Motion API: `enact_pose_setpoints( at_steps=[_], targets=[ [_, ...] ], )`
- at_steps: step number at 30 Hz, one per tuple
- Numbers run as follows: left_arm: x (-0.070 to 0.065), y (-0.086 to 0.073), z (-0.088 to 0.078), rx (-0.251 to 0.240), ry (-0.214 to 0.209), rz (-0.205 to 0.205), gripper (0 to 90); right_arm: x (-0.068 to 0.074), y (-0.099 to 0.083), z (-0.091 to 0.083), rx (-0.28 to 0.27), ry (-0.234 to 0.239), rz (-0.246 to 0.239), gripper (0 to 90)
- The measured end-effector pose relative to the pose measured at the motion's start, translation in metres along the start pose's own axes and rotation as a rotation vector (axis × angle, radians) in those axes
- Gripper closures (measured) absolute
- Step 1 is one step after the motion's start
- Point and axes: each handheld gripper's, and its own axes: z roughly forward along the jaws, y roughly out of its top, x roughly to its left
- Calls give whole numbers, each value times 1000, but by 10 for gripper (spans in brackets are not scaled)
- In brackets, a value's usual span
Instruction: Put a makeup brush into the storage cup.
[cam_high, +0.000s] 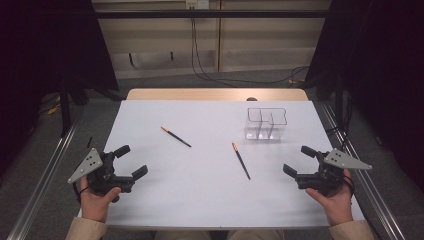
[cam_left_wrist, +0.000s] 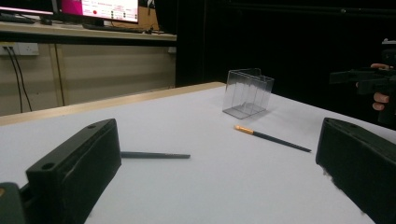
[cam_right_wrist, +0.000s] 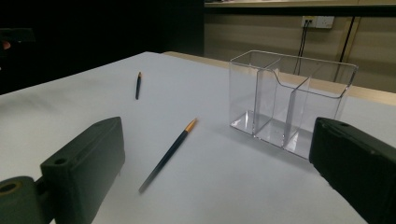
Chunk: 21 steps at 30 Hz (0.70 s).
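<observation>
Risk of thin right pencil rolling from a shallow pinch; left gripper and right gripper both agape, empty.

It looked like a lab or test room — a white surface stood between metal rails on grey carpet, black curtains hung at both sides, cables ran down from wall sockets beyond the far edge, and lit monitors sat on a bench behind.
</observation>
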Motion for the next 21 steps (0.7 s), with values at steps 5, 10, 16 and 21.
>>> enact_pose_setpoints(
  at_steps=[5, 10, 16, 21],
  targets=[
    [1, 0, 2, 0, 1, 4, 0, -1, 0, 0, -8, 2, -4, 32],
    [1, 0, 6, 11, 4, -1, 0, -3, -1, -1, -13, 6, 8, 35],
    [3, 1, 12, 5, 12, -13, 0, -3, 0, 0, -20, 6, 13, 35],
    [5, 3, 16, -2, 17, -4, 0, 1, 1, 3, -19, 12, -4, 36]
  ],
)
